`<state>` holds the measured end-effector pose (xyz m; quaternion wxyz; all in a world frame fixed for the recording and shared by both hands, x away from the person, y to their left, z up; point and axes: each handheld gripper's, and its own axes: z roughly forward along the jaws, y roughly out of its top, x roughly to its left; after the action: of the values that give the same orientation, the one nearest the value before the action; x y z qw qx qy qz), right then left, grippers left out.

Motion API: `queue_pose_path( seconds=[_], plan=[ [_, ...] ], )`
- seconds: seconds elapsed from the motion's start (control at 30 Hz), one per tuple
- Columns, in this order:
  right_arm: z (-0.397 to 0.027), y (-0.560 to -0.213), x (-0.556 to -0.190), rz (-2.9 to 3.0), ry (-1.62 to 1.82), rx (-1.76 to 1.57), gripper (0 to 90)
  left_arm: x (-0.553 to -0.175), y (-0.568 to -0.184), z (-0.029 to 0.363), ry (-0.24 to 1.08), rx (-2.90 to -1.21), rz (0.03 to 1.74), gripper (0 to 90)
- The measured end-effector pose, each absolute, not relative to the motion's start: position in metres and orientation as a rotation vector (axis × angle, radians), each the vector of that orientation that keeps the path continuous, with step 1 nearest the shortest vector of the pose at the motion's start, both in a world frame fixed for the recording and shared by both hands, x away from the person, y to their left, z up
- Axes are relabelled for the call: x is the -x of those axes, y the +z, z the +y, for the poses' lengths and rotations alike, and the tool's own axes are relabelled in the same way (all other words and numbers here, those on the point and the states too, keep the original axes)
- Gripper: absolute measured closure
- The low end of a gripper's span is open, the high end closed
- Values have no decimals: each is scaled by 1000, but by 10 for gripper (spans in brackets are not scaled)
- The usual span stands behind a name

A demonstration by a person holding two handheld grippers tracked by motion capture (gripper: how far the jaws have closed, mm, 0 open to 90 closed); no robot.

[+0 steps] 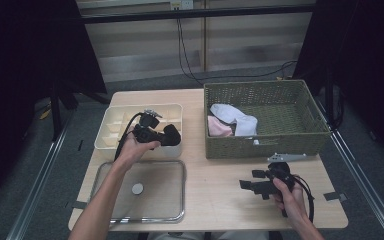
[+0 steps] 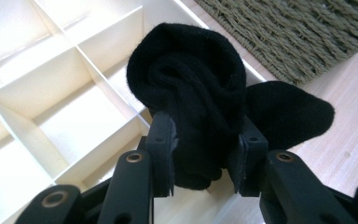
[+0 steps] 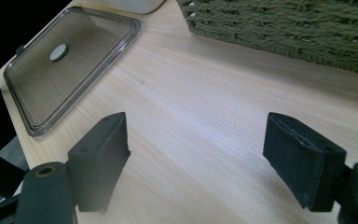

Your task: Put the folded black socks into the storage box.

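Left gripper (image 2: 205, 158) clamps 1 rolled black sock (image 2: 191, 93) directly above the divided organizer's (image 1: 111, 120) near-right compartment; right gripper (image 3: 205, 158) rests wide, unladen, on the surface (image 1: 220, 175).

No writing, label, brand, number or sign can be read anywhere; the woven basket (image 1: 265, 120), the cream divided box (image 1: 111, 131), the clear lid (image 1: 140, 192) and the wooden table (image 1: 220, 185) carry no legible marks; the wall outlet (image 1: 181, 4) at the far edge is too small to read.
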<state>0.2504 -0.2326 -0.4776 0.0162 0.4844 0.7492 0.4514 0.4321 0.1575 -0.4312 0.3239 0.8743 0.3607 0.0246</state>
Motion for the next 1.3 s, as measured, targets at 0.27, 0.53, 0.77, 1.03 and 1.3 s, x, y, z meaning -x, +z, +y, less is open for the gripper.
queue_pose_path(
  seconds=[0.27,0.53,0.77,1.03,1.3],
  plan=[
    [-230,-480,-251,2353,1397,-1508,218,-435,-435,152,48,-2371,905,658],
    [-229,-481,-251,2364,1394,-1499,213,-436,-437,146,30,-2386,929,666],
    [-228,-482,-251,2370,1387,-1500,213,-439,-441,143,7,-2390,947,671],
    [-224,-484,-253,2386,1379,-1497,210,-439,-443,143,9,-2377,946,669],
    [-228,-484,-252,2370,1376,-1519,210,-437,-437,155,16,-2313,935,536]
  ],
)
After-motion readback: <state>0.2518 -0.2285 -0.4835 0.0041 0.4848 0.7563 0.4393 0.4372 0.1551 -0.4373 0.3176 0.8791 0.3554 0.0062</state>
